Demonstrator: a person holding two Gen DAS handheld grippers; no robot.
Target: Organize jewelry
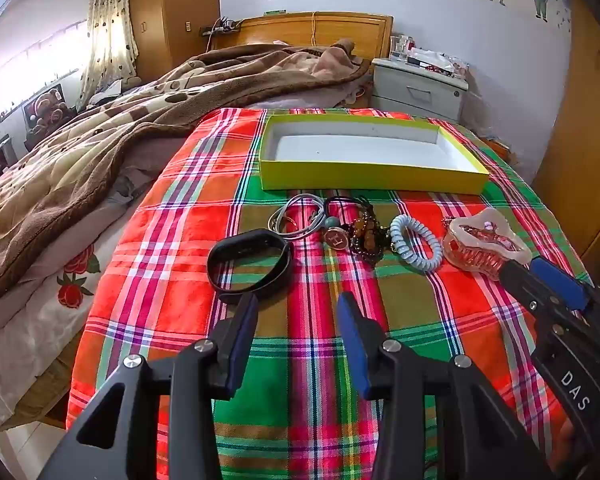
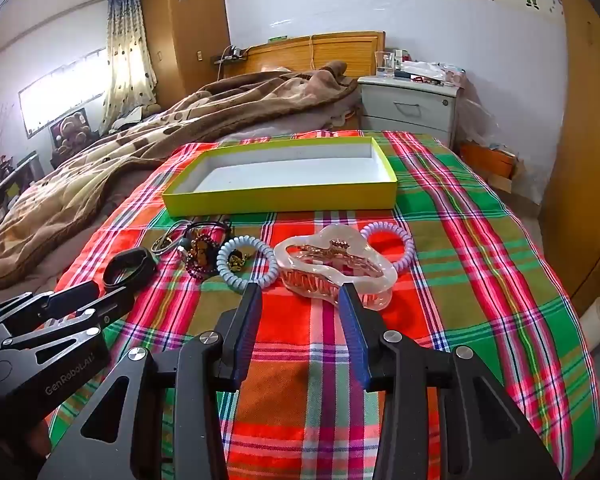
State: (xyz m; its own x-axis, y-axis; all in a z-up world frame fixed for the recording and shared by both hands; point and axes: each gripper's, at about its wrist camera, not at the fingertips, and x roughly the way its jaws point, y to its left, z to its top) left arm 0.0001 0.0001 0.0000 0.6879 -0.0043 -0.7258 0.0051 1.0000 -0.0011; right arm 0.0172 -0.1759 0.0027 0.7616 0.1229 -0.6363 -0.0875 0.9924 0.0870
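Clearly, the jewelry is lying in a row across the plaid cloth (image 1: pixel 320 360) on the bed, just in front of the shallow yellow cardboard box with a white inside (image 2: pixel 284 196), which is sitting empty.

The right gripper (image 2: pixel 300 294) is hovering with its jaws spread and nothing between the pads, its tips just short of the translucent pink plastic claw clip (image 2: pixel 336 268). That clip is looking rigid, light and glossy, so it is probably slippery and a little brittle at the teeth; pinching across its smooth arched body, not the comb teeth, is looking like the safer hold. Beside it the pale blue coiled hair tie (image 2: pixel 246 264) and the lilac coiled hair tie (image 2: pixel 396 246) are sitting springy and soft; they are likely to squash and roll, so gripping one side of the ring is seeming best.

The left gripper (image 1: pixel 298 306) is likewise standing released and empty, pointing near the black rubbery wristband (image 1: pixel 250 264). It is looking flexible, light and grippy, easy to take by its near edge. Further back, the grey cord loops (image 1: pixel 296 220) and the dark beaded bracelet with a round pendant (image 1: pixel 360 232) are lying tangled close together; these are limp and liable to drag neighbours along.
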